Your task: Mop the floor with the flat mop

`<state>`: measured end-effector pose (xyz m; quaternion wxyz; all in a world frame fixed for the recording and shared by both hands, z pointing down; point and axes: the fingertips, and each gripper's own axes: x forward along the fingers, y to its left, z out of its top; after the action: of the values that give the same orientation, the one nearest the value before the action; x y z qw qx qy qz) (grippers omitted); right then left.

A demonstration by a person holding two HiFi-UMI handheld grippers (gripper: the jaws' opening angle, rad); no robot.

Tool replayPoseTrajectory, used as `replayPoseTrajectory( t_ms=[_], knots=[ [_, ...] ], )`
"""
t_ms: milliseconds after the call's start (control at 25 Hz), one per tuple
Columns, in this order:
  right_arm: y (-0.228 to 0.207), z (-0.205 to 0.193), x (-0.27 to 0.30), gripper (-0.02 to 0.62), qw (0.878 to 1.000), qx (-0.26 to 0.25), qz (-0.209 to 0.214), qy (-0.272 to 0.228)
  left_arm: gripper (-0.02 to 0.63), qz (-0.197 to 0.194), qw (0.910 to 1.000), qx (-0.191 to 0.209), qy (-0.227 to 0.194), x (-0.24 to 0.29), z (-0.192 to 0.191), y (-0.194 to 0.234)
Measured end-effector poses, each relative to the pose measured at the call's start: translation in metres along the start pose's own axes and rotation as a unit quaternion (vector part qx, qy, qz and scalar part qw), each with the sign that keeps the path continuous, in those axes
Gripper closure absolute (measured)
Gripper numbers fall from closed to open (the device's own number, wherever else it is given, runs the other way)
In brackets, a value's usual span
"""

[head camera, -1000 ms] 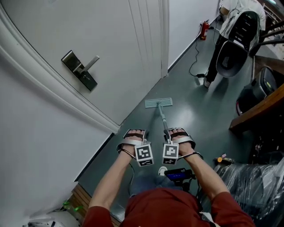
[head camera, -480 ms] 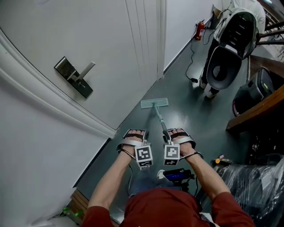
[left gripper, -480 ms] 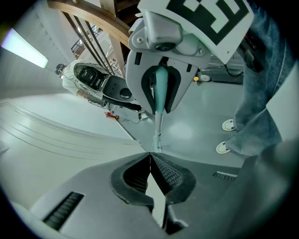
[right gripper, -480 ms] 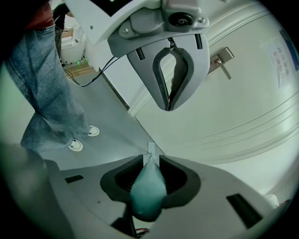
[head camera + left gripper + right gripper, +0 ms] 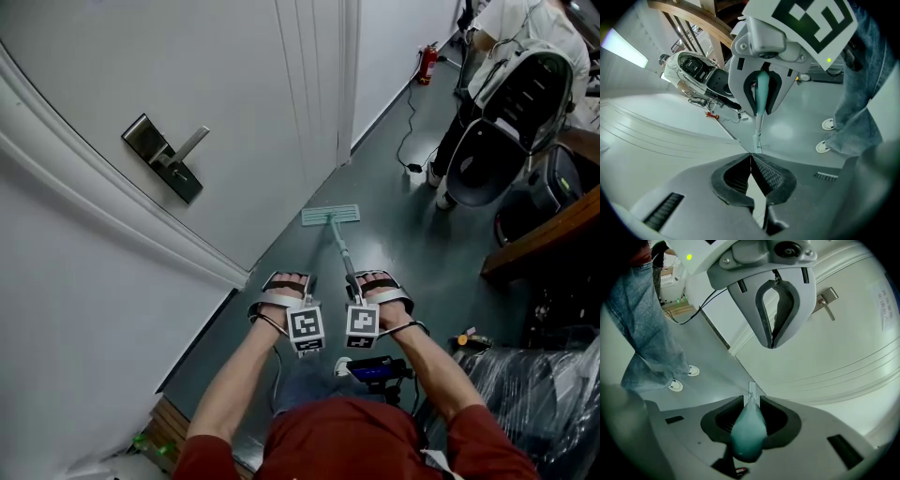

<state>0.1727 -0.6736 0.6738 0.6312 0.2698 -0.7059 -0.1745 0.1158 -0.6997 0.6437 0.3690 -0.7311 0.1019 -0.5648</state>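
Mop [image 5: 330,215], pale teal and slim-handled, its flat head lying on the dark floor [image 5: 398,234], sits clenched in the right tool [image 5: 367,278], the left tool [image 5: 287,278] pinched closed, empty.

The flat mop's head [image 5: 330,215] is laid on the floor [image 5: 403,244] ahead of both grippers, near the foot of the door [image 5: 244,103] at the left. Its handle [image 5: 340,250] is run back between the jaws of the right gripper [image 5: 749,405]. The left gripper [image 5: 750,157] is set just beside, at its left, facing it. A fire extinguisher [image 5: 428,64] is stood far ahead against the wall.
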Motion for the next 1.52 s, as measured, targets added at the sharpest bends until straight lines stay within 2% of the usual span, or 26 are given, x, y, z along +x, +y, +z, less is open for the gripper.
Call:
replayPoseTrajectory(
  t_ms=[440,560,1160,1320,1520],
  knots=[
    [0.022,0.005,-0.020,0.477,1.000,0.001,-0.002,-0.015,0.589,0.004,0.9999,-0.003,0.011,-0.026,0.008,-0.020],
    [0.036,-0.007,-0.026,0.477,1.000,-0.002,-0.003,-0.002,0.589,0.005,0.9999,-0.002,0.014,-0.035,0.018,-0.030],
    [0.097,-0.018,-0.071,0.477,1.000,0.008,-0.006,-0.002,0.589,-0.007,0.9999,-0.002,0.011,-0.076,0.056,-0.088],
    [0.112,-0.004,-0.088,0.477,1.000,0.023,-0.002,-0.010,0.589,-0.001,1.0000,-0.004,0.004,-0.089,0.055,-0.099],
    [0.134,0.011,-0.102,0.477,1.000,0.022,-0.008,0.005,0.589,0.001,1.0000,0.000,0.005,-0.110,0.045,-0.123]
  ],
)
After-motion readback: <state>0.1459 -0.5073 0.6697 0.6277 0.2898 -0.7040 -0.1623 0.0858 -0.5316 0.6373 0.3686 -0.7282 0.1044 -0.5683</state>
